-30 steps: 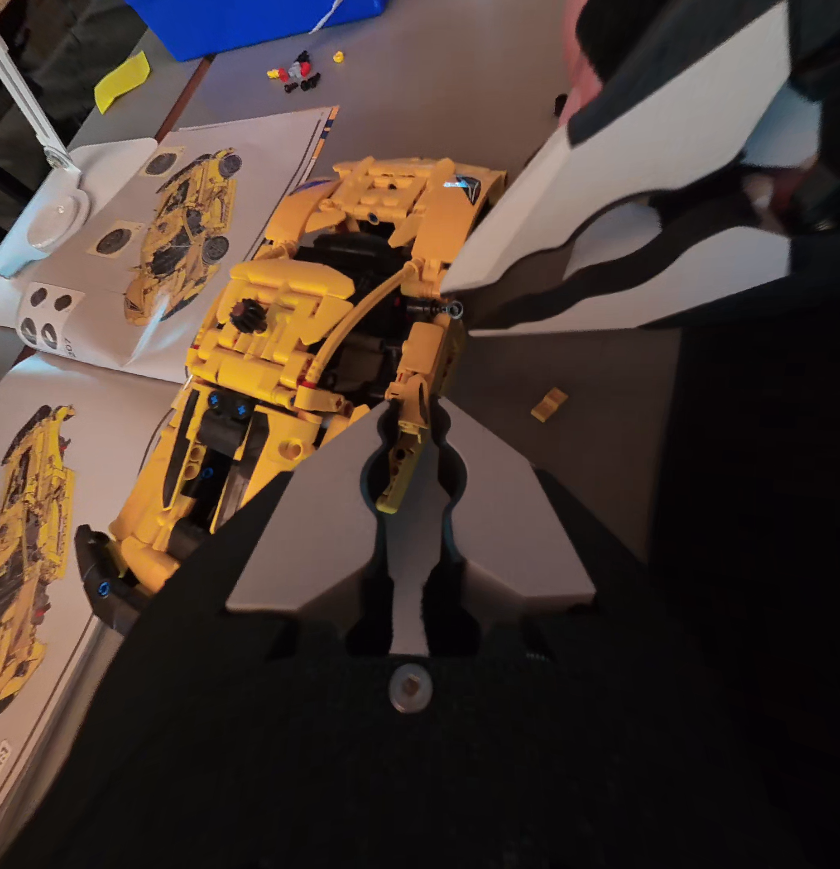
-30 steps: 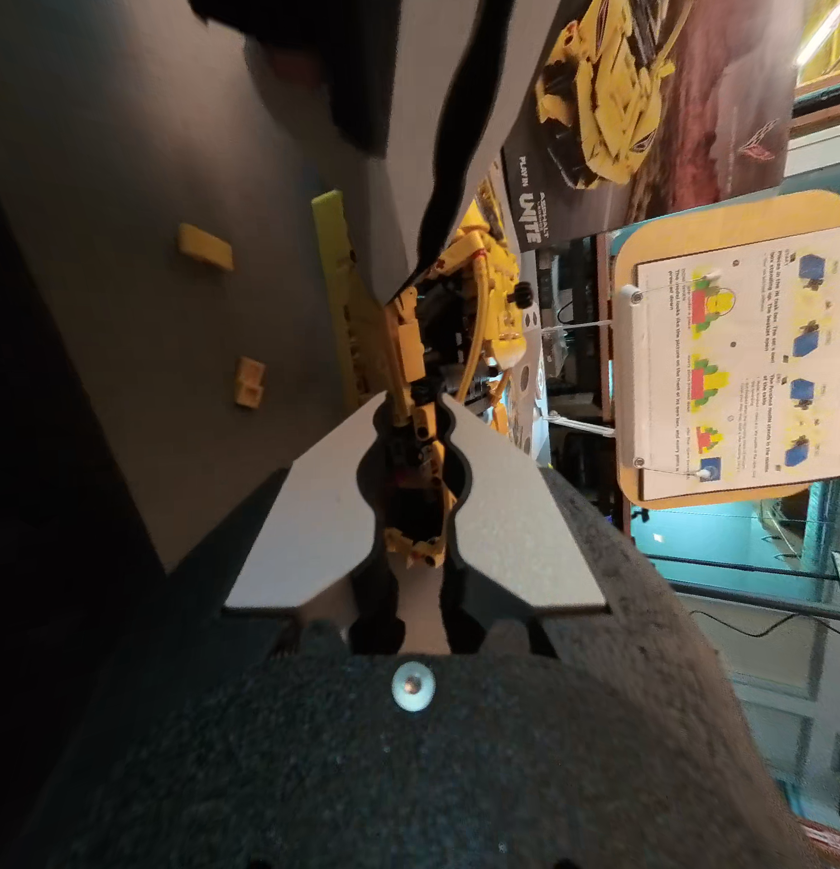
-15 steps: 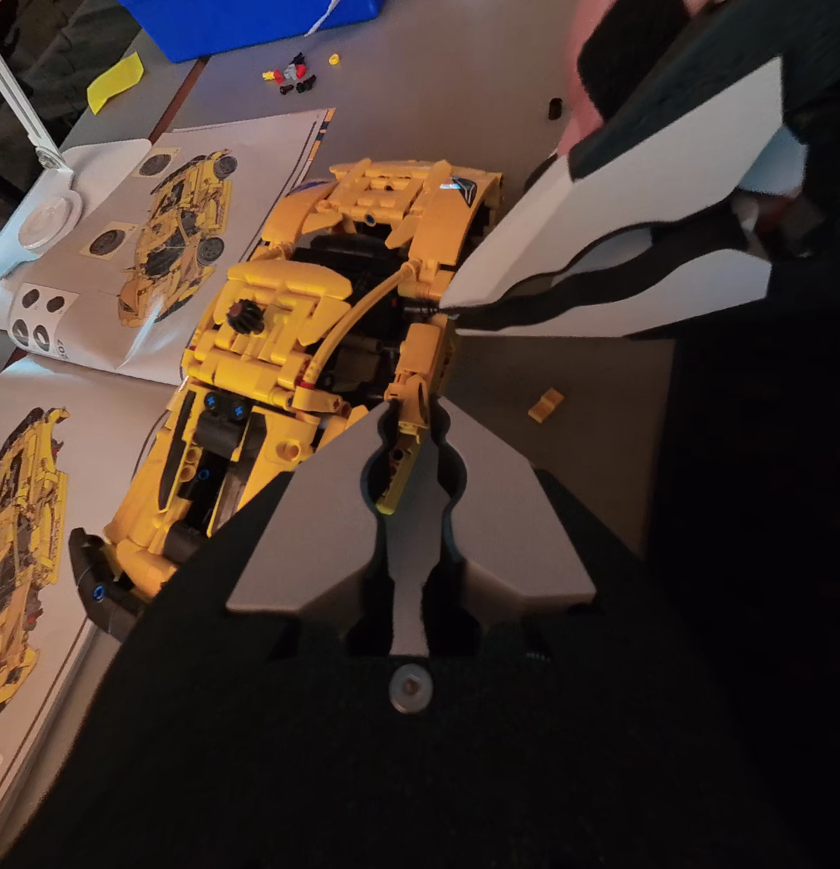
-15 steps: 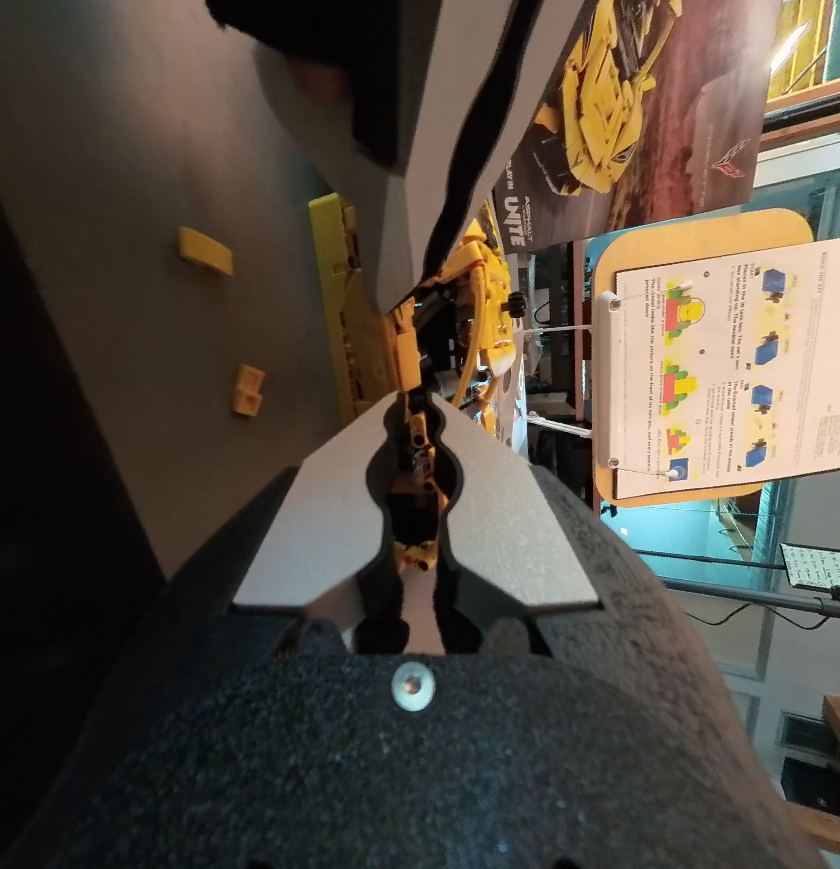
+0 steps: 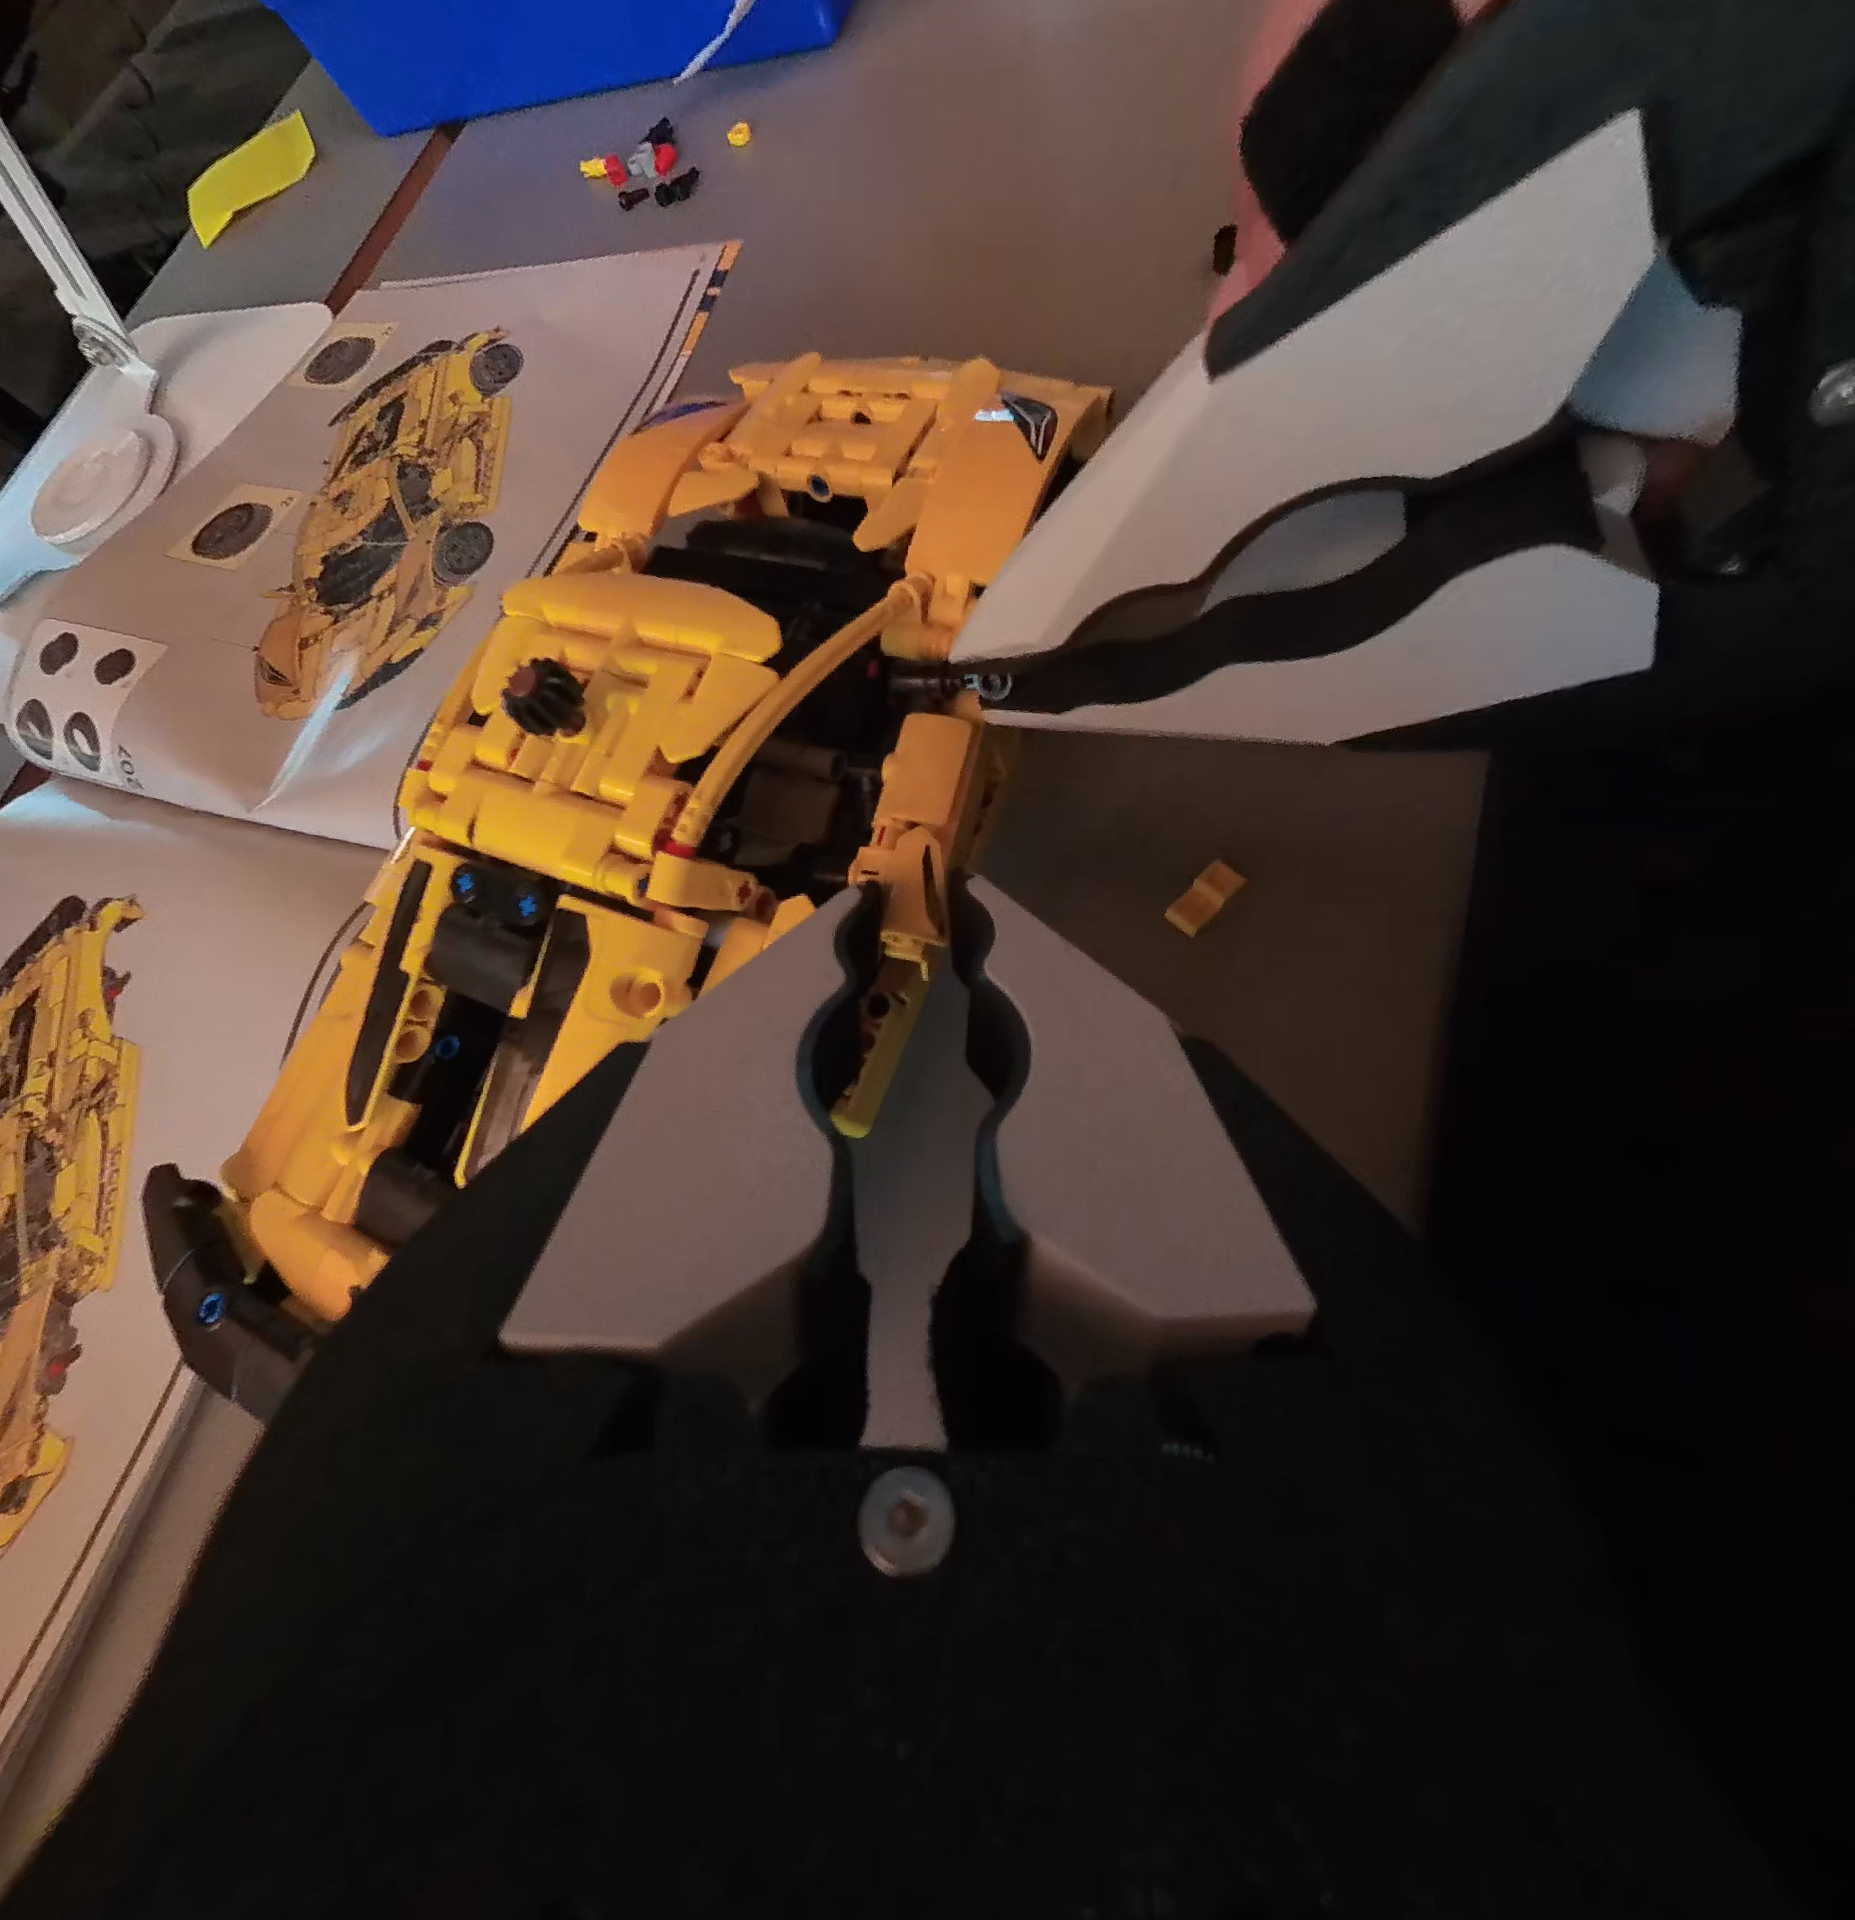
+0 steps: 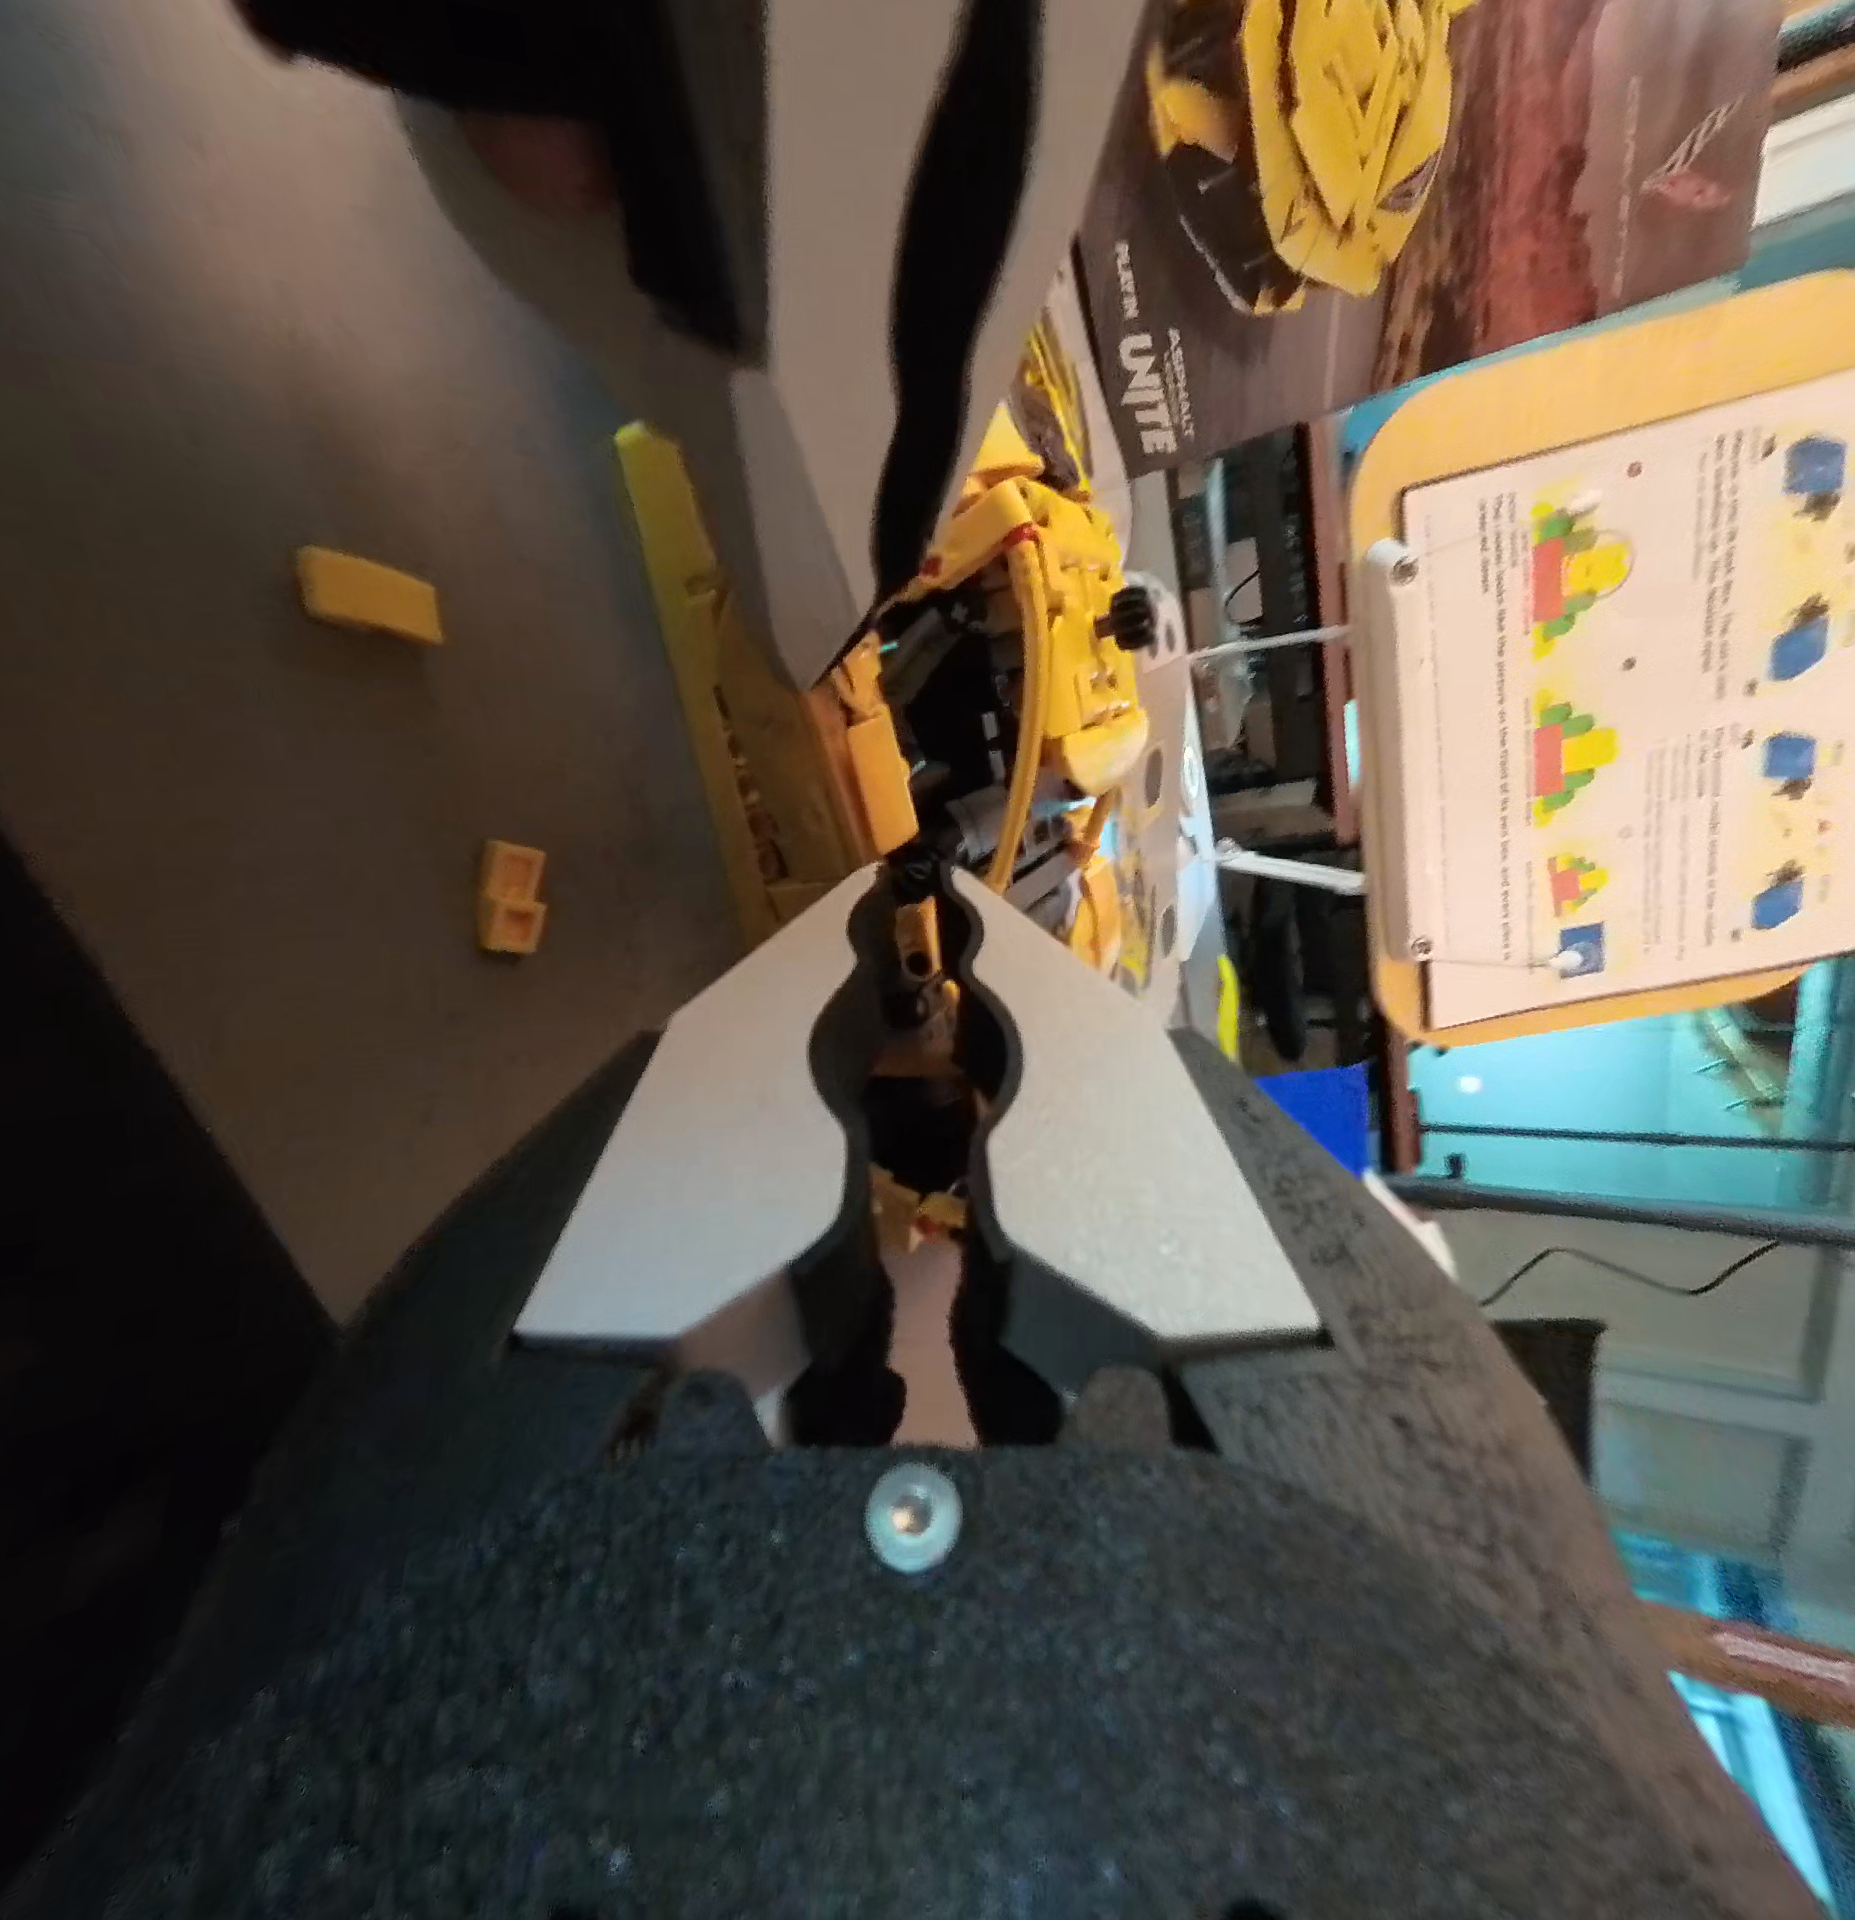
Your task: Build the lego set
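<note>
Grey worktop (image 5: 1266,810) runs out ahead of both of your tools, with the open instruction booklet (image 5: 227,540) spread off to the left of your left tool (image 5: 907,914) so the pictured steps stay in sight while you work. Directly in front of that tool lies the yellow lego car (image 5: 632,748), and your left tool is clenched on a thin yellow beam (image 5: 887,1029) at the car's near side, probably to pin the model down. Your right tool (image 6: 915,883) comes in across the car from the other side, closed on a slim black-and-yellow piece (image 6: 907,935) at the edge of the open cabin; judging by the angle, you are holding it level so it can be pressed in against your left tool's bracing. Two loose yellow pieces (image 6: 367,592) rest on the worktop left of your right tool, near enough to reach next. Beyond the car's far end sits a small cluster of spare parts (image 5: 642,171).
</note>
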A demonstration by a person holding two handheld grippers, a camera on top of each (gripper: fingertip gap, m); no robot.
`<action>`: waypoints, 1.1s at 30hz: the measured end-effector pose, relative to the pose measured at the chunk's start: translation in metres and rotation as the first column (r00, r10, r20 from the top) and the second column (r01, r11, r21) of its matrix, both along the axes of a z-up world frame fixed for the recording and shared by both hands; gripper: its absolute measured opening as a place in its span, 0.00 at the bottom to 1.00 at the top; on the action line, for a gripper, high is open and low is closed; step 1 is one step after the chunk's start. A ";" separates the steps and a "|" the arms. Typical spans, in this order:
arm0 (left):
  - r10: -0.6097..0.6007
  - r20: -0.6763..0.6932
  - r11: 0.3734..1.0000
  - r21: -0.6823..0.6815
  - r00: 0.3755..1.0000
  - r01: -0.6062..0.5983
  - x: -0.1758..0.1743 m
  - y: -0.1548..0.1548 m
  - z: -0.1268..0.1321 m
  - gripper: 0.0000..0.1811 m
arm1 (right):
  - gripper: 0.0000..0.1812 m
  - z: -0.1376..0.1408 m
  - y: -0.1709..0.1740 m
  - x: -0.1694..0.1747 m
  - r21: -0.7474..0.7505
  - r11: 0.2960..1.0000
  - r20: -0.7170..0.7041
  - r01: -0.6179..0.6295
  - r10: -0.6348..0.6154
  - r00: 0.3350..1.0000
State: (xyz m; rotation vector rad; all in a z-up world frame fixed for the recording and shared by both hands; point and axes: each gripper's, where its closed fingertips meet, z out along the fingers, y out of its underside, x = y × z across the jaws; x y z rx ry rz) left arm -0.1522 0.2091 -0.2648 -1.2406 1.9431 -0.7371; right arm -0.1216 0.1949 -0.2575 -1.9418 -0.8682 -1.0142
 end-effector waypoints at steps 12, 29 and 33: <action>-0.003 0.003 1.000 0.014 1.000 0.003 -0.001 -0.001 -0.001 0.07 | 0.04 -0.005 -0.005 -0.003 -0.053 0.963 -0.574 0.265 -0.247 0.781; -0.008 0.010 0.999 0.039 1.000 0.008 -0.001 0.000 0.000 0.07 | 0.05 0.002 -0.006 -0.006 -0.064 0.979 0.246 -0.192 0.202 0.948; -0.008 0.008 0.999 0.039 1.000 0.008 0.000 0.000 -0.001 0.07 | 0.06 0.000 -0.004 -0.007 -0.116 0.959 0.294 -0.257 0.281 0.914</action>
